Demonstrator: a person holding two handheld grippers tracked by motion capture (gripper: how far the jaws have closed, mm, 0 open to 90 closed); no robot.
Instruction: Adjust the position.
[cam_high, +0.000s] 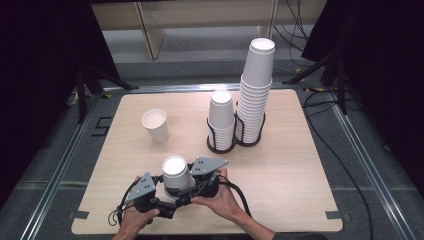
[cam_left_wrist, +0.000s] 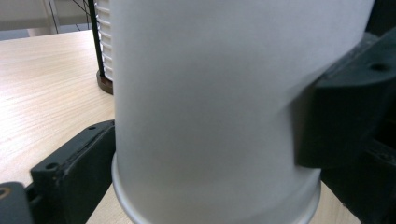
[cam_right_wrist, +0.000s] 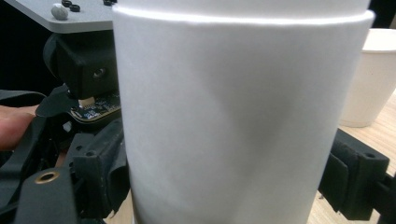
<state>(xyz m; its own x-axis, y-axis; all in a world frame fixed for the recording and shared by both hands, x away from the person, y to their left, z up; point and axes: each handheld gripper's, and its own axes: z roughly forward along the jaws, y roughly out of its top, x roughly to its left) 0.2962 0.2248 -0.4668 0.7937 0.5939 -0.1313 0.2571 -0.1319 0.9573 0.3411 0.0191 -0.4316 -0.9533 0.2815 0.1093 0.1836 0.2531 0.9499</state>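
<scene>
A white paper cup (cam_high: 175, 172) is held just above the table's front edge, between both grippers. My left gripper (cam_high: 164, 192) comes at it from the left and my right gripper (cam_high: 194, 182) from the right, a hand behind each. In the left gripper view the cup (cam_left_wrist: 210, 93) sits between the black jaws of the left gripper (cam_left_wrist: 210, 140), its wall dented at the right. The right gripper view shows the cup (cam_right_wrist: 233, 93) pinched by the right gripper (cam_right_wrist: 229, 177), with a crease in its side. Both are shut on it.
A lone upright paper cup (cam_high: 155, 125) stands left of centre on the wooden table (cam_high: 290, 175). Two stacks of cups in black wire holders stand at the middle back: a short stack (cam_high: 221, 120) and a tall stack (cam_high: 255, 90). Cables lie on the floor to the right.
</scene>
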